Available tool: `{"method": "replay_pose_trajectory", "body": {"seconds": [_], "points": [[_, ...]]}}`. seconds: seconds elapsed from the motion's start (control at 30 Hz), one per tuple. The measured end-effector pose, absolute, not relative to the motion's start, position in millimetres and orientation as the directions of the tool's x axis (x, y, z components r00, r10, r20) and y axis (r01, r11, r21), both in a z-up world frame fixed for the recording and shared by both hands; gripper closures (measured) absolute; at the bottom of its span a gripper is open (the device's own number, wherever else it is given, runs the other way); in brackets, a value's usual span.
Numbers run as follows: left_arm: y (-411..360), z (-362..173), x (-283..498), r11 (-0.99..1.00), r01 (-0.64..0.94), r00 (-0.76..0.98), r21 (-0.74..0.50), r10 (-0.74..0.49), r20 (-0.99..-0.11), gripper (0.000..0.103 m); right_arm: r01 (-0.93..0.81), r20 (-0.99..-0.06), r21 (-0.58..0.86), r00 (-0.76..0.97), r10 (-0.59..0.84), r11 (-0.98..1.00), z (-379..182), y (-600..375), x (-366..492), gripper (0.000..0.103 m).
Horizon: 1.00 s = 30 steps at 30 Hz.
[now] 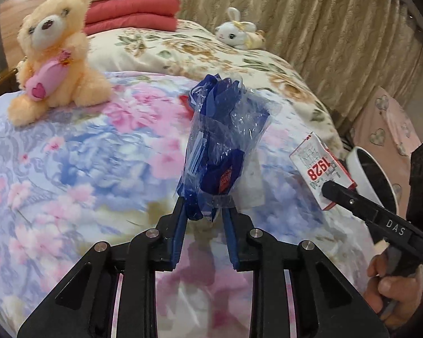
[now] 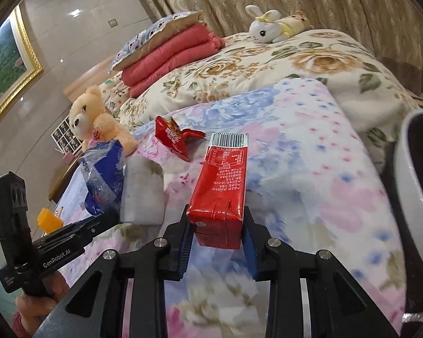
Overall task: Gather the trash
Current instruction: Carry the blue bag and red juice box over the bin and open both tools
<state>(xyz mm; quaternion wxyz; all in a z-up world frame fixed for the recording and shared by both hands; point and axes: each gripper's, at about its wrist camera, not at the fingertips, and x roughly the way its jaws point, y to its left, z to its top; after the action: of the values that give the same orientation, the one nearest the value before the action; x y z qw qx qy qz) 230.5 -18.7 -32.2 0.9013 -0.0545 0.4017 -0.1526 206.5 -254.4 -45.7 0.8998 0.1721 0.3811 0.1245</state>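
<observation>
The bed [image 2: 310, 152] fills both views, and the white bin [image 2: 414, 191] sits at the right edge of the right wrist frame, nearer the right gripper [image 2: 217, 225]. Its fingers clamp the red carton [image 2: 222, 180], long axis pointing away up-frame. The left gripper [image 1: 203, 211] pinches the blue wrapper [image 1: 222, 140] upright at frame centre.

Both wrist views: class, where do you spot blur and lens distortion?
Left wrist view: the floral quilt smears near the blue plastic wrapper; black corners show the fisheye rim. Right wrist view: the picture frame bows, and the white bin blurs at the edge.
</observation>
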Motion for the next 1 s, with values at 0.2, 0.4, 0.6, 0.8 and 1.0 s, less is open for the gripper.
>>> {"method": "replay_pose_trajectory", "body": {"seconds": [0.2,0.4,0.6,0.8,1.0], "points": [[-55,-31,218,0.927,0.301,0.597,-0.223,-0.366,-0.714,0.080,-0.051,-0.633,0.420,0.698,0.334,0.906,-44,-284,183,0.071],[-88,-32,210,0.907,0.357,0.566,-0.224,-0.400,-0.721,0.080,-0.016,-0.623,0.432,0.718,0.311,0.902,-40,-310,166,0.071],[-111,-32,205,0.894,0.392,0.546,-0.217,-0.416,-0.727,0.080,0.014,-0.619,0.443,0.729,0.294,0.897,-40,-329,153,0.071],[-129,-31,201,0.882,0.421,0.532,-0.213,-0.430,-0.730,0.080,0.032,-0.612,0.449,0.739,0.282,0.893,-39,-344,140,0.071],[-149,-28,197,0.867,0.452,0.518,-0.212,-0.448,-0.728,0.080,0.049,-0.599,0.448,0.757,0.259,0.893,-32,-359,129,0.071]]}}
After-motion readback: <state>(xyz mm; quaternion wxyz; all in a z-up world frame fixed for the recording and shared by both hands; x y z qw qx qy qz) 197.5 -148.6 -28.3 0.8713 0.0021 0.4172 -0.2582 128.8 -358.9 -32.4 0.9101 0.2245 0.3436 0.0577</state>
